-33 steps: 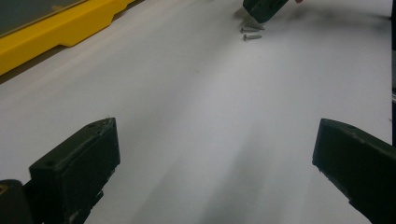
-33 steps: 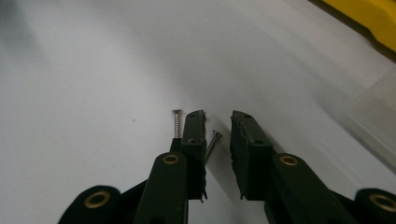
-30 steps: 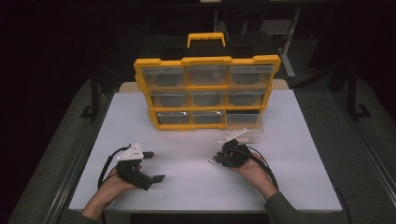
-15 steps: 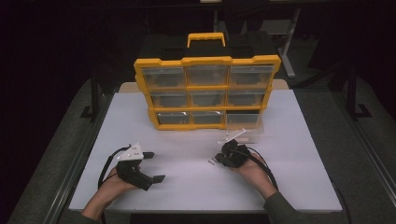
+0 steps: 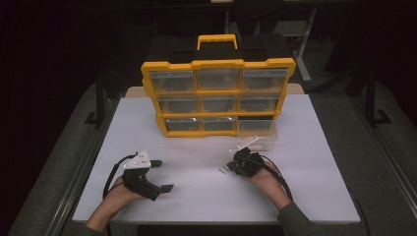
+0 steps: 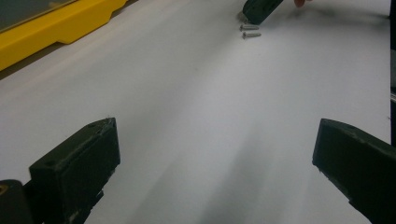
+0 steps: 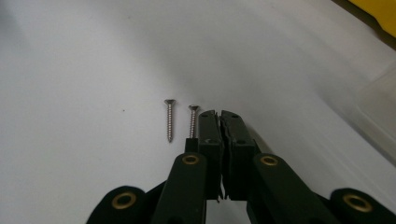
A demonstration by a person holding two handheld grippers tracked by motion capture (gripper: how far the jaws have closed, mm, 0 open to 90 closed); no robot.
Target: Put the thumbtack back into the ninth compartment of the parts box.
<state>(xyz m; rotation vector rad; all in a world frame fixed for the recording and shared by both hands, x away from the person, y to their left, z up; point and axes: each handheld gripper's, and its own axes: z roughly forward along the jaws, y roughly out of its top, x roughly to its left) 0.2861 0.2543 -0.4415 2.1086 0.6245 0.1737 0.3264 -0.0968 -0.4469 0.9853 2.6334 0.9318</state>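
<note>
Two small silver screws lie side by side on the white table, just left of my right gripper. Its jaws are shut with nothing seen between them, and the nearer screw lies close beside the left jaw. In the high view the right gripper points left at the screws. My left gripper rests at the front left, open wide and empty. Its own view shows both fingers far apart, with the screws and the right gripper's tip far ahead.
A yellow organiser case with clear drawers stands upright at the back middle of the table. One clear drawer sits pulled out at its lower right, just behind the right gripper. Dark floor surrounds the table.
</note>
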